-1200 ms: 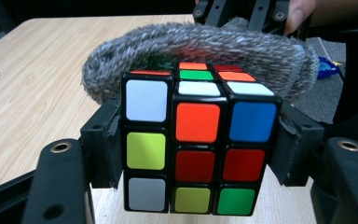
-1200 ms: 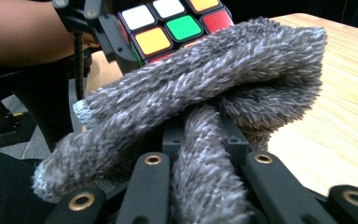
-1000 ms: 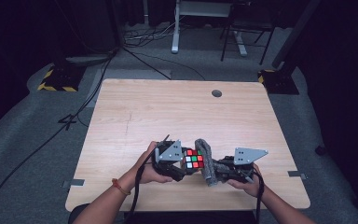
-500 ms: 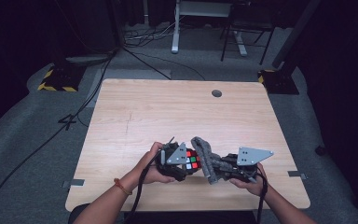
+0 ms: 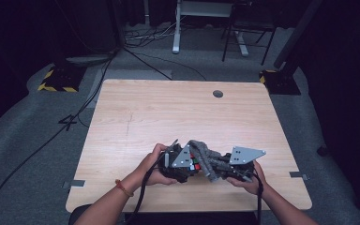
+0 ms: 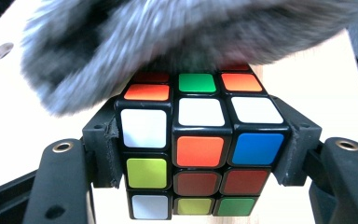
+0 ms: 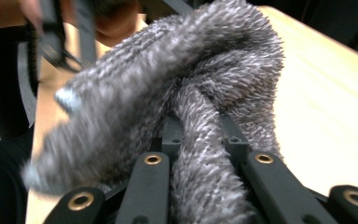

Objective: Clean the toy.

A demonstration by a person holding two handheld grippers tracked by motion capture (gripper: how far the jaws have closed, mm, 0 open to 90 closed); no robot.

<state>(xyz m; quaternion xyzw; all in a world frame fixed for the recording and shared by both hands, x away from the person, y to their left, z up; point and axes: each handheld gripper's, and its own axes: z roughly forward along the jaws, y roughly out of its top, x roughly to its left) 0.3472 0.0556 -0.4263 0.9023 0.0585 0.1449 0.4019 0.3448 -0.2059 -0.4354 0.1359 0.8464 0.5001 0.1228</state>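
The left hand-held gripper (image 6: 200, 154) squeezes the puzzle cube (image 6: 198, 147); the right hand-held gripper (image 7: 200, 154) pinches the fuzzy cloth (image 7: 177, 93). Hold the cube steady and rub its top softly.

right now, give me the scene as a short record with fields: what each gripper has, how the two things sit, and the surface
left gripper: shut on the puzzle cube, jaws pressing its two sides
right gripper: shut on the grey fuzzy cloth, bunched between its jaws
relation: cloth draped over the cube's top face, blurred
place: both held near the front edge of the wooden table
table detail: round cable hole near the far edge
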